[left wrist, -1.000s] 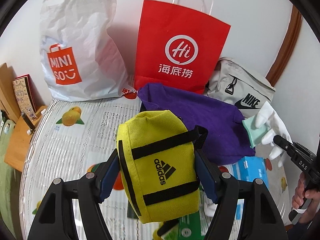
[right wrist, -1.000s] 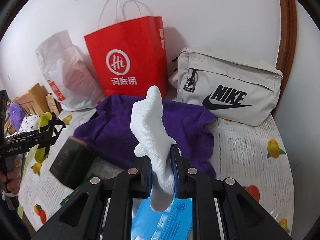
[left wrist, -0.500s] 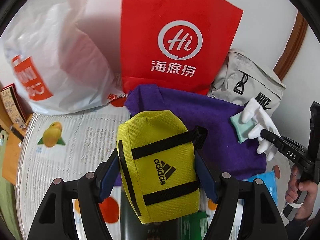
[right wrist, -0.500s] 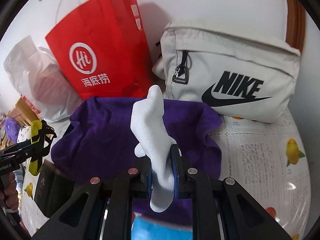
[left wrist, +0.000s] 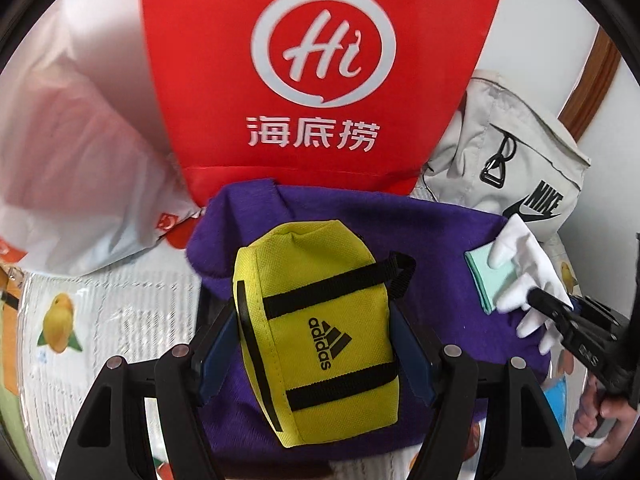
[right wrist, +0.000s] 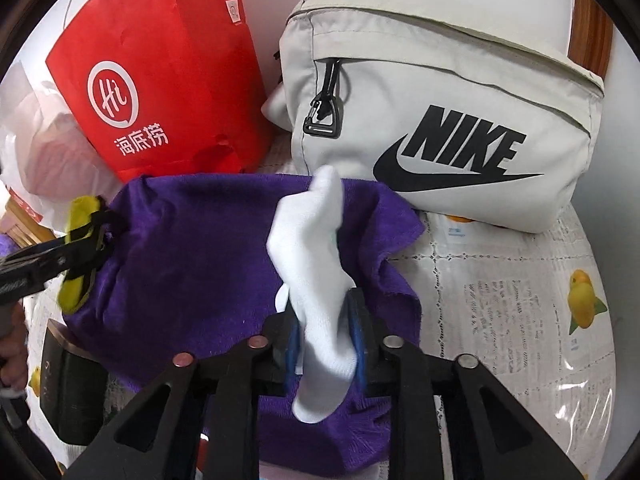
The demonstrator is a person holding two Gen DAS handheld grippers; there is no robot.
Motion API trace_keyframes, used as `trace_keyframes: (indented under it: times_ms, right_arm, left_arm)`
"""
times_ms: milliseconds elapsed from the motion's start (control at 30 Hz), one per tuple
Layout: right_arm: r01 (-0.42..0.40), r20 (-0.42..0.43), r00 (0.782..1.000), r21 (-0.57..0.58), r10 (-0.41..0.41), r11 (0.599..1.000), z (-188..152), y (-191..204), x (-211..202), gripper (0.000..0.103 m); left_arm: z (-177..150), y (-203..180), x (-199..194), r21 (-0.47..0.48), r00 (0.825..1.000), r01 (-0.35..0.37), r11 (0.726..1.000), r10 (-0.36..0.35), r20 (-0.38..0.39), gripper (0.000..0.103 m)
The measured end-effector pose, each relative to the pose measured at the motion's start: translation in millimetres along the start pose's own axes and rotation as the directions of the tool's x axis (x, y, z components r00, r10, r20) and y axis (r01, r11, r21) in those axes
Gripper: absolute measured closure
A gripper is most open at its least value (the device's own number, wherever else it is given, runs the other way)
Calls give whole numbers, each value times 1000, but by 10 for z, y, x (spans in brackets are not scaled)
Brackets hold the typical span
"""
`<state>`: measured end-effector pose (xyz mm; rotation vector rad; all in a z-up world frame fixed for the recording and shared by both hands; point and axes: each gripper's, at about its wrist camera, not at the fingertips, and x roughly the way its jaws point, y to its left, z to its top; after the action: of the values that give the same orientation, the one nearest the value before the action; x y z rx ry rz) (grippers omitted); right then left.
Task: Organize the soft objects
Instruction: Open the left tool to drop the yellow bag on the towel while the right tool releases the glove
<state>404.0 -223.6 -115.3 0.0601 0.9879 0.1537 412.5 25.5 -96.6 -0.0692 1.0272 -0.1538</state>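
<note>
The left tongs are clamped on a yellow Adidas pouch above a purple towel. The right tongs are opening around a white glove, which is between the pads over the towel's right edge. A red paper bag and a grey Nike bag crowd the far wall; bare fruit-print worktop lies right of the towel.

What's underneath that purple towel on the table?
The purple towel covers most of it; a dark box pokes out at one corner, with patterned tablecloth around. The rest is hidden.
</note>
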Motion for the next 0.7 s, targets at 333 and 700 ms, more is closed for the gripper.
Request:
trace_keyframes:
  times_ms: [333,700]
  right_arm:
    - [53,62,997,-52,-50,997,-109,-14,-296,44]
    - [66,101,993,-57,-59,996,-215,13,-577,43]
  left_arm:
    - [240,-78,402,-12,999,-24,1000,23,-35,32]
    - [251,-168,534,-21,996,-39,999,37,-78,19]
